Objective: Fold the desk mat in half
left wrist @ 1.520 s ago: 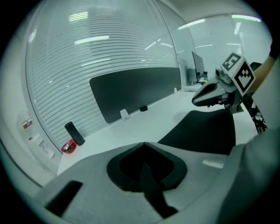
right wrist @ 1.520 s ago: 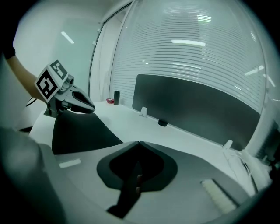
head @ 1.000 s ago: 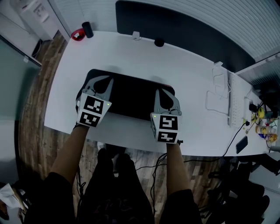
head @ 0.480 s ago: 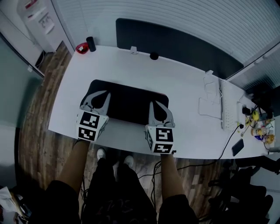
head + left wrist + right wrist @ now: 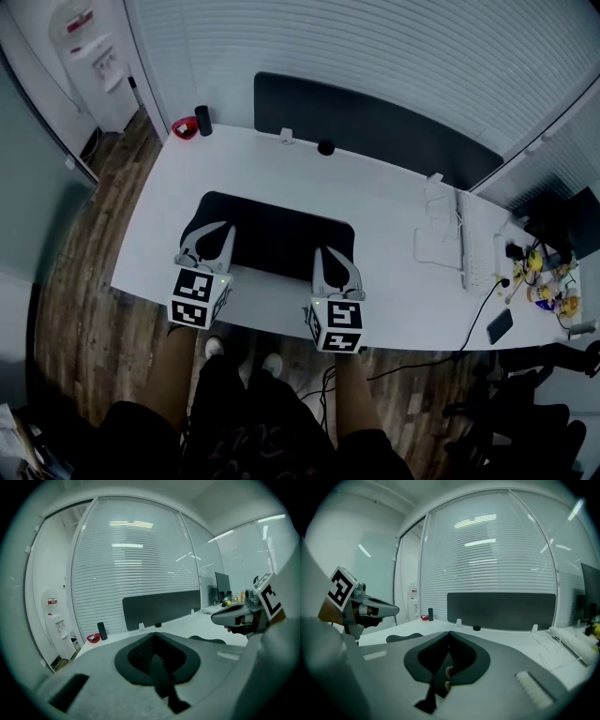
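Observation:
The black desk mat (image 5: 272,230) lies flat on the white desk (image 5: 394,272), near its front edge. My left gripper (image 5: 214,228) is over the mat's near left part and my right gripper (image 5: 331,253) over its near right part. Both are shut, and nothing hangs from either. In the left gripper view, my jaws (image 5: 157,637) meet above the desk, and the right gripper (image 5: 216,618) shows at the right with a strip of mat (image 5: 206,640) under it. The right gripper view shows the left gripper (image 5: 395,609) above the mat (image 5: 401,638).
A dark partition panel (image 5: 375,127) runs along the desk's far edge. A black cup (image 5: 202,121) and a red dish (image 5: 186,129) stand at the far left corner. A white keyboard and cables (image 5: 459,239), a phone (image 5: 500,326) and clutter lie at the right.
The head view has drawn back and now takes in more of the room. Both grippers stay shut over the mat's near part, and the mat lies as before.

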